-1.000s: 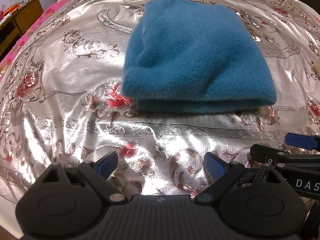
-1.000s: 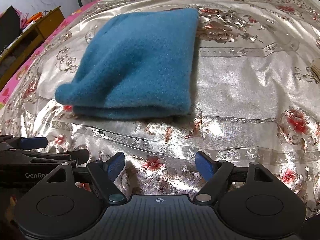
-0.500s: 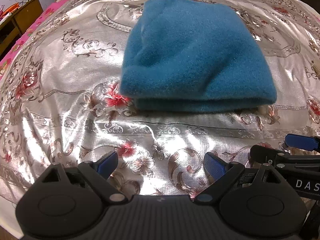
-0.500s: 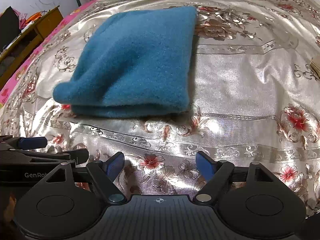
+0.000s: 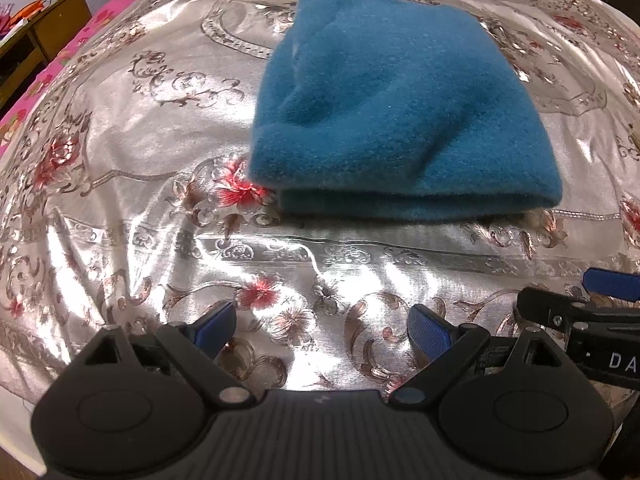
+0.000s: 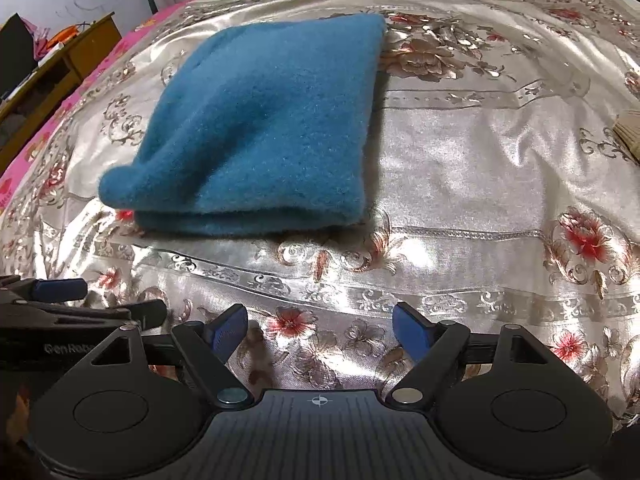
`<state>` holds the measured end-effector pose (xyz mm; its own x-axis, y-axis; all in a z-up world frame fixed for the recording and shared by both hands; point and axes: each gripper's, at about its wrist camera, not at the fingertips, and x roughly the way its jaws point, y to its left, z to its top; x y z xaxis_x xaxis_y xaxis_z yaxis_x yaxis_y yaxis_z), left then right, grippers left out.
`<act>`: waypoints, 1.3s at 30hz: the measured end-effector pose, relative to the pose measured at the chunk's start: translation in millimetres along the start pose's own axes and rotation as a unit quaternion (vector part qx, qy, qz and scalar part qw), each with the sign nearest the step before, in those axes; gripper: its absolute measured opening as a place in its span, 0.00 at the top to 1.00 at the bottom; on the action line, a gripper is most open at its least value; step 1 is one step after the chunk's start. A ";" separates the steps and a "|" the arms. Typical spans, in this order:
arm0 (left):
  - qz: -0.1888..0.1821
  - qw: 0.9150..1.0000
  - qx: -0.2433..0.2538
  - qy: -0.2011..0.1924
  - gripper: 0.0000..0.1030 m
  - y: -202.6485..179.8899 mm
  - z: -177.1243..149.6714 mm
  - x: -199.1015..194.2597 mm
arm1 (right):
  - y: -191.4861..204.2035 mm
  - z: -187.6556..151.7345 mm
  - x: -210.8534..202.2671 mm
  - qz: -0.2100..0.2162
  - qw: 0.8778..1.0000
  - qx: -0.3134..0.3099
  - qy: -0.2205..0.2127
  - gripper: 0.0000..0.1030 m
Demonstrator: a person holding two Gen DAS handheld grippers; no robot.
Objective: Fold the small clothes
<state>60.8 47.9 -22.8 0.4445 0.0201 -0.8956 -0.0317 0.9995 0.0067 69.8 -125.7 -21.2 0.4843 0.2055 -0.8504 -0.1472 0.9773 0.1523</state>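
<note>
Blue fleece cloth [image 5: 400, 120] folded on silvery bedspread [image 5: 140, 152]; grippers apart

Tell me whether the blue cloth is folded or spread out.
Folded. The blue cloth shows stacked layers along its near edge, lying on the bedspread.

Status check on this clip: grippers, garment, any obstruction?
Left gripper open, empty. Right gripper open, empty. Blue fleece garment folded on the satin bedspread, untouched by either. Nothing in the way.

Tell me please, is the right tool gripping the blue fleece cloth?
No, the right tool is open and empty, short of the folded blue fleece cloth.
</note>
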 end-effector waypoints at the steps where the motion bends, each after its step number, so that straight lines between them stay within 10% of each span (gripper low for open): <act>1: 0.001 1.000 0.000 0.000 0.06 -0.2 0.0 -0.2 | 0.3 -0.6 0.3 0.000 1.000 -0.001 0.001 0.21; 39: 0.001 1.000 0.002 -0.010 0.06 -6.9 -1.4 -6.8 | 1.7 -1.7 1.7 -0.005 1.000 -0.005 0.004 0.19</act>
<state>56.8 40.8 -17.3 0.4627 0.0217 -0.8862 -0.0280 0.9996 0.0099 68.9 -123.7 -23.3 0.4788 0.1944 -0.8561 -0.1509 0.9789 0.1379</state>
